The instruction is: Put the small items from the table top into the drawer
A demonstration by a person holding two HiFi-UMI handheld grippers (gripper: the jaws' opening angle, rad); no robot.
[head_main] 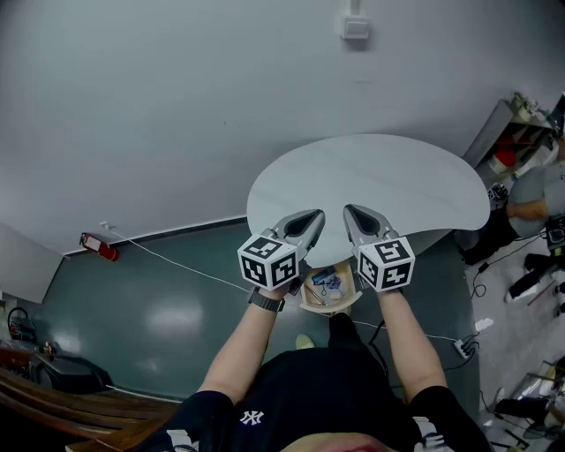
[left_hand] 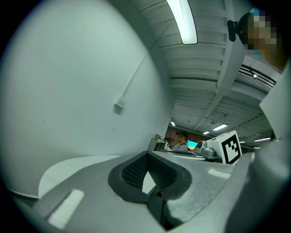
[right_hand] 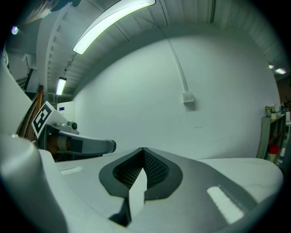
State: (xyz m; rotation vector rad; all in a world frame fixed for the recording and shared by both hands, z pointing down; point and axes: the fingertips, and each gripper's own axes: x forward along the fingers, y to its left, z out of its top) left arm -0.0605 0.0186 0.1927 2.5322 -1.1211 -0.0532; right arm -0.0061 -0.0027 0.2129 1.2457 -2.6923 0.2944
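A white half-round table (head_main: pixel 371 177) stands against the wall, and its top shows no small items. Below its near edge a wooden drawer (head_main: pixel 307 298) stands open with small items (head_main: pixel 327 281) inside, one of them blue. My left gripper (head_main: pixel 316 214) and right gripper (head_main: pixel 350 210) hover side by side over the table's near edge, above the drawer, pointing at the wall. In the left gripper view the left gripper (left_hand: pixel 146 153) is shut with nothing between its jaws. The right gripper (right_hand: pixel 143 149) is likewise shut and empty in its own view.
A red fire extinguisher (head_main: pixel 99 247) lies on the green floor at left, with a white cable running from it. At the right are a shelf (head_main: pixel 516 132), a person (head_main: pixel 530 199) and a power strip (head_main: pixel 465 346). A small box (head_main: pixel 355 26) is fixed on the wall.
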